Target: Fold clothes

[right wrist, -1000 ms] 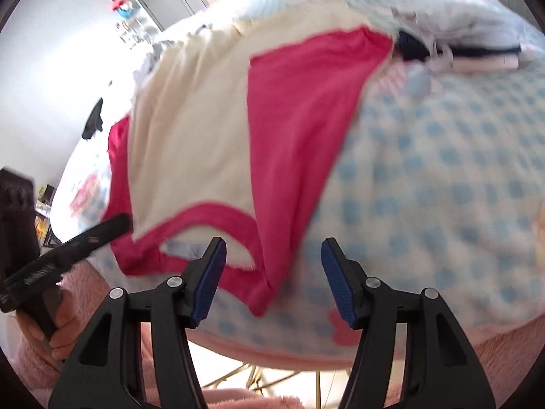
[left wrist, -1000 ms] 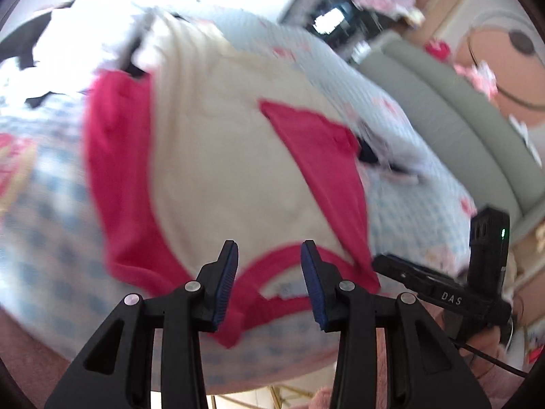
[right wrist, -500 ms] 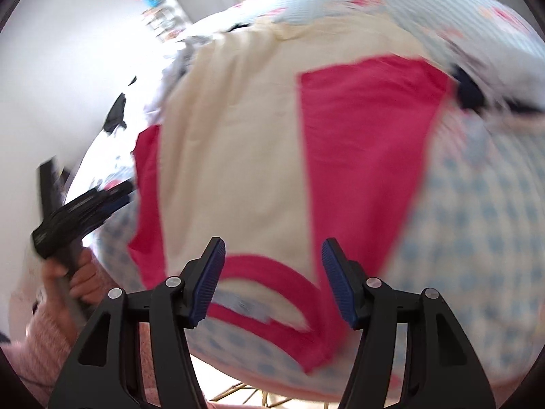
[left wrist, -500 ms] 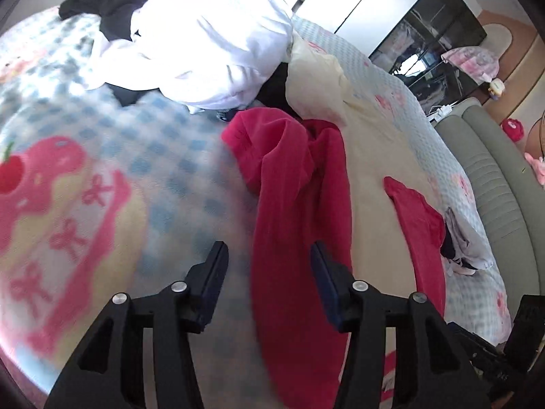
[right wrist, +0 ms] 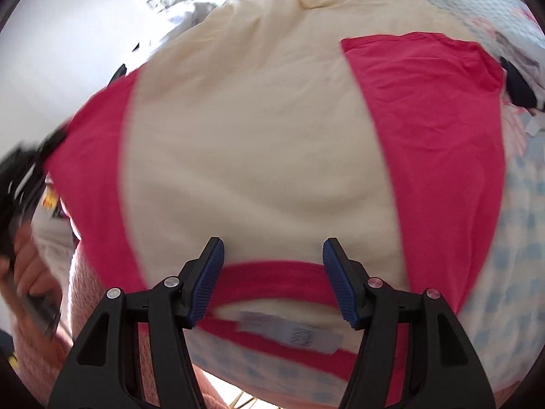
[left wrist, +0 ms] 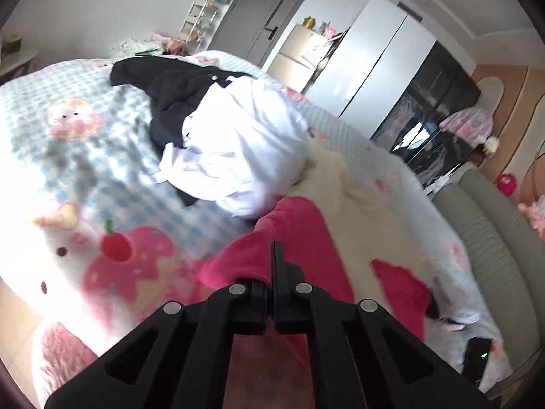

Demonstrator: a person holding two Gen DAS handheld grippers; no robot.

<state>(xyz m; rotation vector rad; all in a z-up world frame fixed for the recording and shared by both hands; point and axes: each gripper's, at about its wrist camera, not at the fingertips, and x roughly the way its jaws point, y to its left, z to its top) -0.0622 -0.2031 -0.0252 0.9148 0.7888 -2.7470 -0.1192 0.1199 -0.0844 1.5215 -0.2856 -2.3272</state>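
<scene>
Blue-checked bedspread (left wrist: 112,177) fills left | grey door (left wrist: 262,13) top | left gripper (left wrist: 274,266) clenched on pink sleeve (left wrist: 299,238) | right gripper (right wrist: 272,279) released

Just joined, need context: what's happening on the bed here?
A person with a gripper in each hand is folding a cream T-shirt with pink sleeves laid flat on the checked bedspread. The left gripper has just closed and sits shut at the shirt's pink sleeve; whether it pinches cloth is unclear. The right gripper is open over the pink collar, holding nothing. A pile of white and black clothes waits further back.
</scene>
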